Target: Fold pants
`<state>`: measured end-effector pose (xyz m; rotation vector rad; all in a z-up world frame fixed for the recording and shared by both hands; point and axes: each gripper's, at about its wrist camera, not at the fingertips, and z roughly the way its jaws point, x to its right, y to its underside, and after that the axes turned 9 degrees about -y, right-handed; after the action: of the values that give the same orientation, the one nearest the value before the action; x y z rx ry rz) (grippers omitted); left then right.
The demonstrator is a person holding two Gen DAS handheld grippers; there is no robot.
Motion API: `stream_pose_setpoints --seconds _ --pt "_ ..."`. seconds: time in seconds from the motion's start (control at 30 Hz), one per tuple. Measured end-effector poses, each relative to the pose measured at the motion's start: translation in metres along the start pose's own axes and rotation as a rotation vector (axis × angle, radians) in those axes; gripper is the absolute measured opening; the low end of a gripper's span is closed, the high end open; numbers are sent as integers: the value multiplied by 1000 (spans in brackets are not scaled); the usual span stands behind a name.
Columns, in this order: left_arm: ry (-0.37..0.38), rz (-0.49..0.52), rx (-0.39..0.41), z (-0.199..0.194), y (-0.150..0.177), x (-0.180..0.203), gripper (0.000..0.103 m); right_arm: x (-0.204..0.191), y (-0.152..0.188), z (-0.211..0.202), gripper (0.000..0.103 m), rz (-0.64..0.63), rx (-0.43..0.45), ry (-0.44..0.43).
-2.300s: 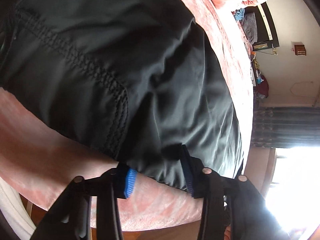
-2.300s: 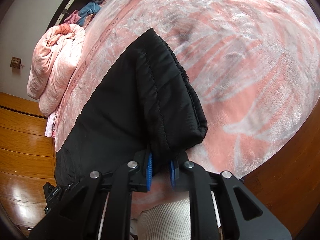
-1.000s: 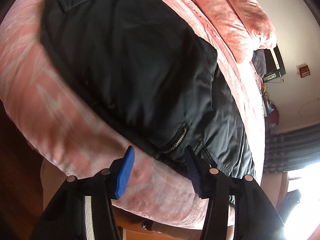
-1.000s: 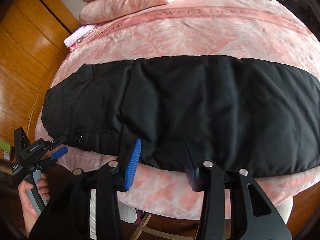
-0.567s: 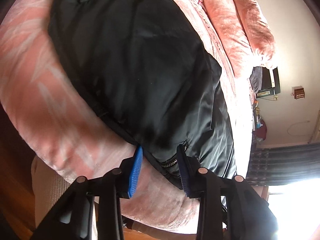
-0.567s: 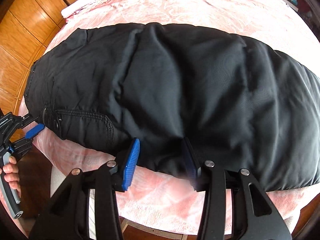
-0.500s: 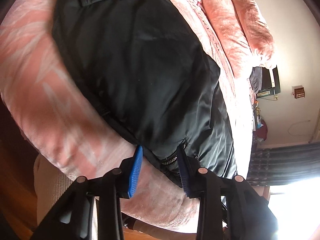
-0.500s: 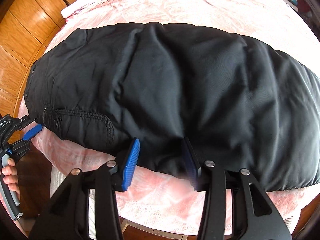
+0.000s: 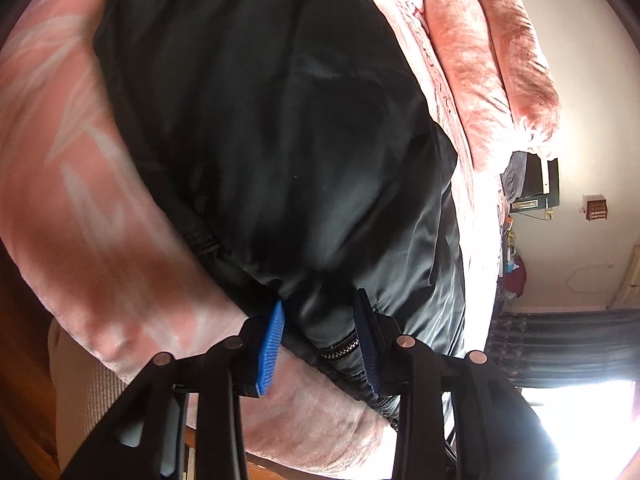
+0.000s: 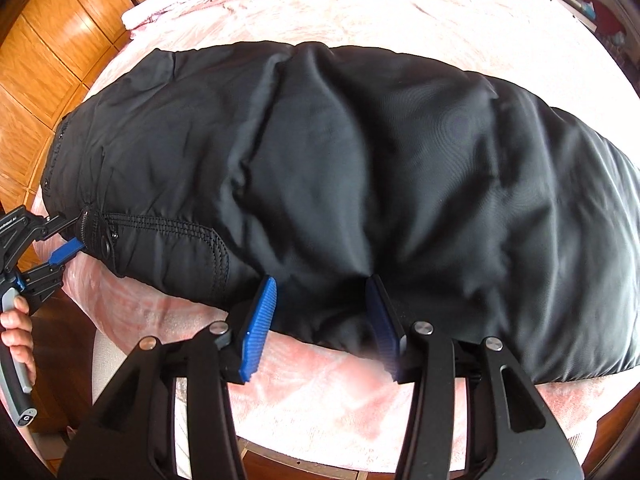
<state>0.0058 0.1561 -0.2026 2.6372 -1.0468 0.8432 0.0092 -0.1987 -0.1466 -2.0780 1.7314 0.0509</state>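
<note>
Black padded pants (image 10: 360, 168) lie lengthwise across a pink bed, folded leg on leg, waist at the left. My right gripper (image 10: 320, 316) is open, its blue pads astride the near edge of the pants at mid-length. My left gripper (image 9: 320, 332) is open, its pads either side of the near waist corner by a zipper (image 9: 338, 350). It also shows in the right wrist view (image 10: 66, 240) at the pants' left end, held by a hand.
The pink bedspread (image 10: 360, 12) covers the bed; its near edge (image 10: 340, 432) drops off just past my right gripper. Folded pink quilts (image 9: 500, 60) sit at the far side. A wooden wardrobe (image 10: 48, 52) stands left. A dark curtain (image 9: 560, 344) hangs by a bright window.
The left gripper has pushed in so the waist corner sits between its pads. The right gripper has closed in a little on the pants' near edge. Both stay open.
</note>
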Motion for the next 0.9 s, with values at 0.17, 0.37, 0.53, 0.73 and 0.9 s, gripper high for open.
stream_pose_setpoints --seconds 0.17,0.37,0.53,0.73,0.9 --pt "28 10 64 -10 4 2 7 -5 -1 4 48 -4 -2 -4" --pt "-19 25 175 -20 29 -2 2 -4 -1 7 49 -6 -2 -7" --pt "27 22 141 -14 20 -6 2 -5 -3 8 50 -18 -7 -5" --pt "41 -27 133 -23 -1 -21 9 -7 -3 10 50 -24 -4 6" --pt "92 -100 78 -23 -13 -38 10 -10 -2 12 50 -31 -2 7"
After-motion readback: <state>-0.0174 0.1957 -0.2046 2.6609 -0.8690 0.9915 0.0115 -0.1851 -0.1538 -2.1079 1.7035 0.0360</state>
